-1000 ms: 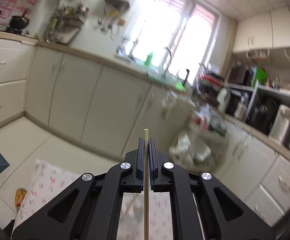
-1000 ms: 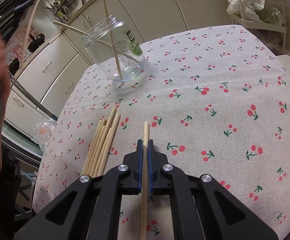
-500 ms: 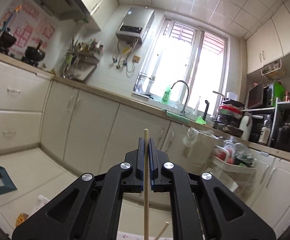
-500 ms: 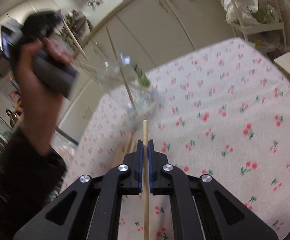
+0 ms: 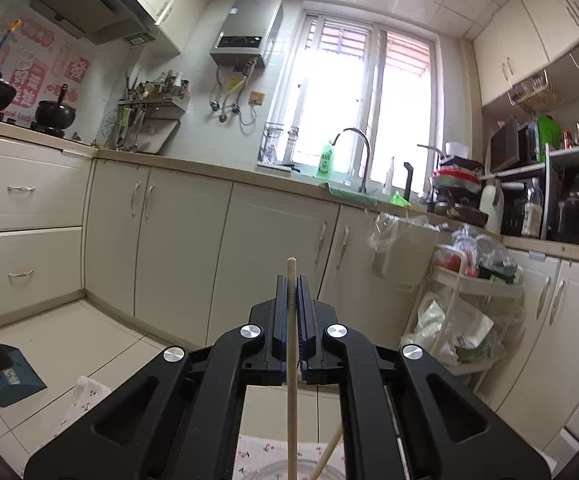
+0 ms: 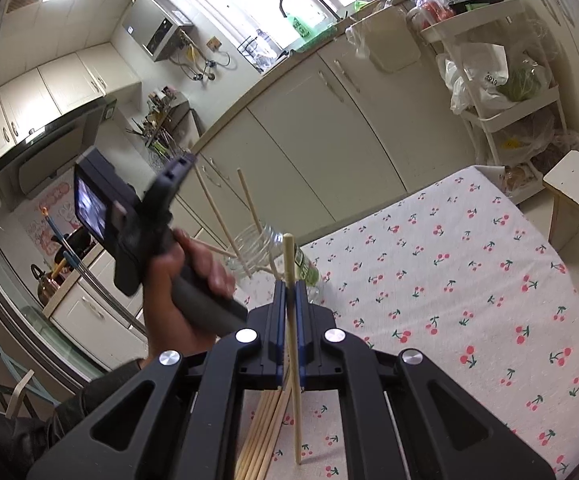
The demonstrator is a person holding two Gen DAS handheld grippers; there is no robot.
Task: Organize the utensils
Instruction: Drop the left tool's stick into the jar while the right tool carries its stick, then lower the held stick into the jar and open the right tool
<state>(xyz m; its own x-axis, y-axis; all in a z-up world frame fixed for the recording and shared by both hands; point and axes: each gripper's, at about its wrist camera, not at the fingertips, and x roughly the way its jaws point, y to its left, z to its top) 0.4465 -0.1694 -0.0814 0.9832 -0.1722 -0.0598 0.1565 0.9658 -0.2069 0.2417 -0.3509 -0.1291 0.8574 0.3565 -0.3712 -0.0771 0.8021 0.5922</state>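
The right gripper [image 6: 288,292] is clamped on one chopstick [image 6: 291,320], above a loose bundle of chopsticks [image 6: 263,432] on the cherry-print tablecloth [image 6: 469,280]. Farther off, the left gripper [image 5: 291,292] pinches another chopstick [image 5: 291,360] over the glass jar [image 6: 261,248], which already holds several.

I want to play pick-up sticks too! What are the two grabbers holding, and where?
Each holds one chopstick: left gripper near its top, right gripper too.
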